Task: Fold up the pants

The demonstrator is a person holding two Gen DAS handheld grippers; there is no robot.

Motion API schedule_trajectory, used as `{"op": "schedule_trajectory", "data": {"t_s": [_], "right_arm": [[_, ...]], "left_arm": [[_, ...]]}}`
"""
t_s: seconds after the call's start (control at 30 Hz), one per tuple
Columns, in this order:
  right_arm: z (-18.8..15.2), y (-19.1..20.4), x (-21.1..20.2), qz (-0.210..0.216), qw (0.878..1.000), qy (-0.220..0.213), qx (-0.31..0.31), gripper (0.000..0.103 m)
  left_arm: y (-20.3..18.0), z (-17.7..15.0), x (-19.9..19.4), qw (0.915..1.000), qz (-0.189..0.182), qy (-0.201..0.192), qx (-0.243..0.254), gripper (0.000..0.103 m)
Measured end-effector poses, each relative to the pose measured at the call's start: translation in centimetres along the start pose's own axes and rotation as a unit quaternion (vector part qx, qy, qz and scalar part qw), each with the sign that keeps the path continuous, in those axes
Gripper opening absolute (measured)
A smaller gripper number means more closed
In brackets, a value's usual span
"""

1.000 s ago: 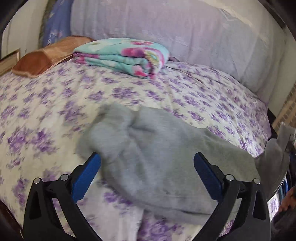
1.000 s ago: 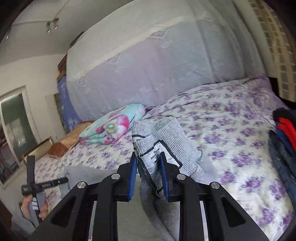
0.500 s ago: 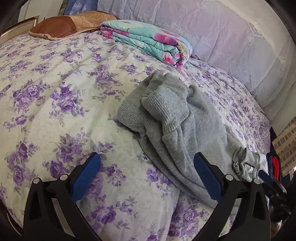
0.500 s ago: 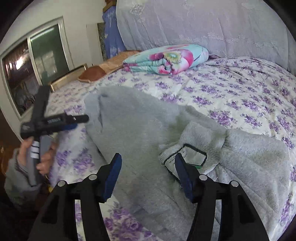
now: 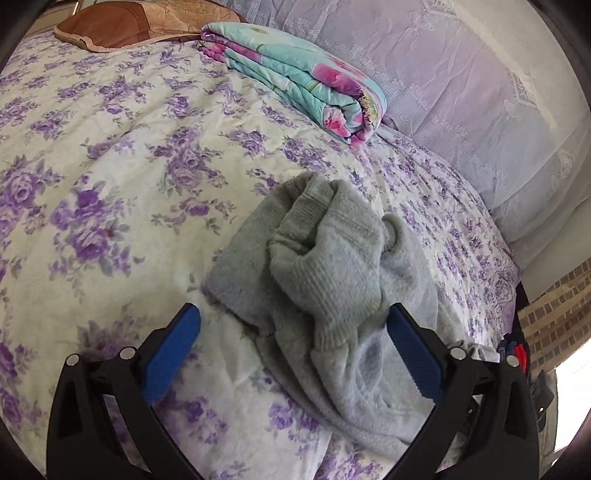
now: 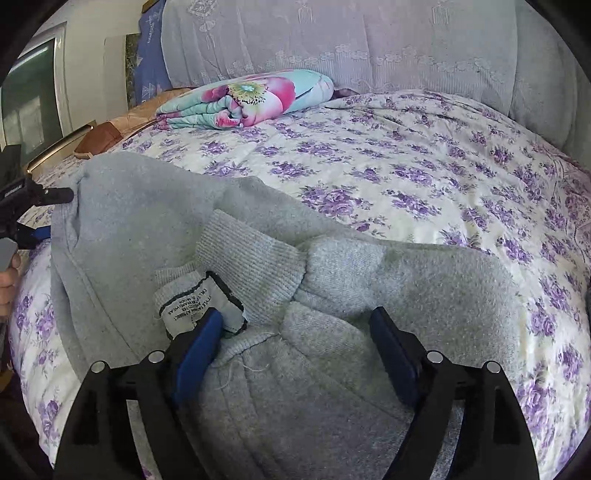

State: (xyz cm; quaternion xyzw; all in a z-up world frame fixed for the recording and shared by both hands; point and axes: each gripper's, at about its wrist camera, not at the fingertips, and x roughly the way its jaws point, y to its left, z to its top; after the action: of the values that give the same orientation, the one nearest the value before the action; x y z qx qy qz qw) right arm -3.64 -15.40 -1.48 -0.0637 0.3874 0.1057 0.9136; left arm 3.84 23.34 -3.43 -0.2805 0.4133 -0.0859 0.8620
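Observation:
Grey sweatpants (image 5: 332, 280) lie crumpled on the purple-flowered bedspread (image 5: 110, 155), ribbed cuffs bunched at the far end. My left gripper (image 5: 291, 339) is open and empty, low over the cuff end, its blue pads on either side of the cloth. In the right wrist view the pants (image 6: 369, 280) spread across the bed's near edge, with the ribbed waistband and a white label (image 6: 195, 306) turned up. My right gripper (image 6: 295, 339) is open and empty just over the waistband. The left gripper (image 6: 22, 210) shows at the far left edge, holding nothing.
A folded turquoise and pink blanket (image 5: 295, 77) lies at the head of the bed, with a brown pillow (image 5: 122, 22) to its left. A lace-covered headboard (image 6: 351, 44) stands behind. Dark clothes (image 5: 517, 354) lie at the bed's right edge.
My right gripper opened and let go of the waistband, which dropped onto the bed. Both grippers moved down closer to the pants. The left gripper stayed open.

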Motion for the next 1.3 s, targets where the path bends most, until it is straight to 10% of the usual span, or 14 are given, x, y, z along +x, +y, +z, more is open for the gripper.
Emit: {"op": "schedule_trajectory", "data": {"t_s": [0.13,0.3,0.57,0.7,0.87,1.13,1.3], "right_arm": [[0.0,-0.2,0.0,0.006,1.000,-0.004,0.005,0.084],[0.0,-0.3,0.0,0.012,1.000,-0.006,0.009,0.085],[-0.8,-2.5,-5.6,0.101,0.987,-0.096,0.079,0.090],[-2.1,-1.4,-1.2,0.027,0.999,0.023,0.012,0.100],[-2.0,-2.4,-3.5,0.083,0.996,-0.021,0.035,0.099],[-6.0,-15.8,-9.6,0.113,0.944,-0.121,0.285,0.099],[-11.1,-21.2,-9.6,0.126,0.901,-0.137,0.393,0.099]], "left_arm": [[0.3,0.4,1.0,0.9998,-0.013,-0.012,-0.013,0.091],[0.0,0.2,0.1,0.9990,-0.030,-0.028,-0.015,0.050],[-3.5,0.1,-3.3,0.9966,-0.016,-0.071,0.039,0.043],[-6.7,-0.4,-5.1,0.9907,-0.002,-0.102,0.090,0.043],[-11.7,-1.2,-7.3,0.9795,-0.003,-0.133,0.151,0.043],[-23.0,-4.2,-9.3,0.9450,-0.051,-0.161,0.280,0.041],[-32.0,-9.8,-5.5,0.9158,-0.106,-0.109,0.372,0.033]]}}
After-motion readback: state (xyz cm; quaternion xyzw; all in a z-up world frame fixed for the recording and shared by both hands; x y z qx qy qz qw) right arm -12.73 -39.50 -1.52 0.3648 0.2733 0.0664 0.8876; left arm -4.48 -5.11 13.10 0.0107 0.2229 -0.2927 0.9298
